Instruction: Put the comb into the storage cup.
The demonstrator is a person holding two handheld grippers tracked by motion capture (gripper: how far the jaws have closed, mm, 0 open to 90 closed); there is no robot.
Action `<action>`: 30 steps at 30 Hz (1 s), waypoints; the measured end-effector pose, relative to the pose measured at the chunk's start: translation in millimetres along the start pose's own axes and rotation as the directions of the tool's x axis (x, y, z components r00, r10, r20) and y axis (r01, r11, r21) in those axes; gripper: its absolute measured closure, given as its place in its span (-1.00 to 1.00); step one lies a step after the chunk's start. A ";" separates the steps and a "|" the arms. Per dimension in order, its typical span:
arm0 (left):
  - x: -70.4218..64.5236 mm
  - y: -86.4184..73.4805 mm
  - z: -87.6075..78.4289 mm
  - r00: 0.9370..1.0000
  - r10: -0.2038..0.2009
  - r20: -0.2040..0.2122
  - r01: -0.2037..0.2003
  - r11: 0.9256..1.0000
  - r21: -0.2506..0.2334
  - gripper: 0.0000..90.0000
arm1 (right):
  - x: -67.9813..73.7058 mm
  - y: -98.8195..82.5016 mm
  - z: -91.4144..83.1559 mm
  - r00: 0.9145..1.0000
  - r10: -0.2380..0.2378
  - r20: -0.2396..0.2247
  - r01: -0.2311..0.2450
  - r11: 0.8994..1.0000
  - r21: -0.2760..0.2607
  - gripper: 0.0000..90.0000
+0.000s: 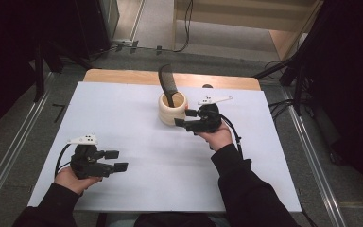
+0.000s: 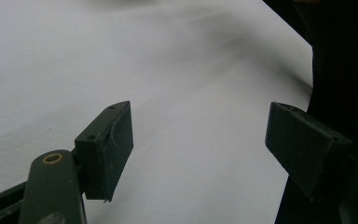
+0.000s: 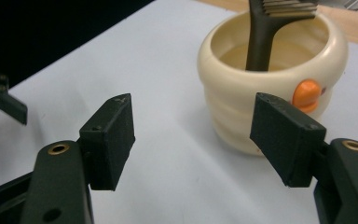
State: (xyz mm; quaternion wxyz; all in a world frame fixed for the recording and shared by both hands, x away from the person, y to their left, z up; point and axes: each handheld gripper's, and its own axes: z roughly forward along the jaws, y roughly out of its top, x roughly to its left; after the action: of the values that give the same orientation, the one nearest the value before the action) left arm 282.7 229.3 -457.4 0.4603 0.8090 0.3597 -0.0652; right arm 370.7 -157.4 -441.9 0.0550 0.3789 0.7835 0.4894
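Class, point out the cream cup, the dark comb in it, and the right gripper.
Cup (image 3: 242, 100), right gripper view, on its outer wall.
Comb (image 3: 260, 42), right gripper view, on its handle.
Right gripper (image 1: 181, 118), high view, between its fingertips.

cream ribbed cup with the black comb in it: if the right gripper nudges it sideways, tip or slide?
The cream ribbed cup looks squat and wide-based, so it would probably slide on the smooth white table cover. The tall black comb leans on its rim and may shift first. The open right gripper is apart from it.
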 end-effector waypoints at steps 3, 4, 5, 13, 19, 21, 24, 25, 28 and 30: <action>0.1 0.0 -0.2 1.000 0.001 0.001 -0.001 1.000 0.001 -0.47 | 4.2 -4.5 -5.5 1.000 -0.014 -0.013 0.014 1.000 0.018 -0.41; 0.1 0.0 -0.2 1.000 0.001 0.000 -0.001 1.000 0.001 -0.47 | 5.6 -6.3 -7.6 1.000 -0.014 -0.016 0.014 1.000 0.023 -0.41; 0.1 0.0 -0.1 1.000 0.002 0.001 -0.002 1.000 0.000 -0.47 | 6.7 -8.1 -9.7 1.000 -0.014 -0.019 0.015 1.000 0.025 -0.41; -0.3 0.2 0.3 1.000 0.001 -0.002 -0.001 1.000 -0.004 -0.47 | 14.3 -23.5 -25.4 1.000 -0.027 -0.016 0.028 0.997 0.077 -0.41; -0.6 0.2 0.6 1.000 0.000 -0.006 0.000 1.000 -0.007 -0.47 | 17.5 -37.3 -37.8 0.999 -0.024 -0.022 0.026 0.995 0.095 -0.45; -0.8 0.4 0.7 1.000 0.001 -0.009 -0.001 1.000 -0.004 -0.47 | 17.5 -42.6 -42.0 0.999 -0.020 -0.031 0.022 0.996 0.089 -0.47; -1.3 0.2 1.0 1.000 -0.001 -0.008 0.001 1.000 -0.008 -0.47 | 17.8 -49.6 -48.5 0.999 -0.013 -0.030 0.016 0.995 0.102 -0.47; -1.3 0.2 0.9 1.000 0.000 -0.009 0.000 1.000 -0.007 -0.47 | 18.0 -51.9 -50.5 1.000 -0.011 -0.026 0.013 0.994 0.106 -0.47; -1.4 0.1 0.8 1.000 0.001 -0.010 -0.001 1.000 -0.009 -0.47 | 18.4 -59.5 -56.2 1.000 0.004 -0.025 -0.001 0.993 0.116 -0.47; -1.3 0.2 0.9 1.000 0.000 -0.011 0.000 1.000 -0.008 -0.47 | 18.4 -64.5 -59.4 1.000 0.004 -0.027 0.000 0.992 0.124 -0.48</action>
State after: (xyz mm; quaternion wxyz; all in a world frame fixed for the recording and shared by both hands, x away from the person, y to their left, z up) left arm 282.0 227.9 -457.2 0.4617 0.8075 0.3623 -0.0592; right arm 295.7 -203.6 -458.2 0.0201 0.3758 0.8127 0.4449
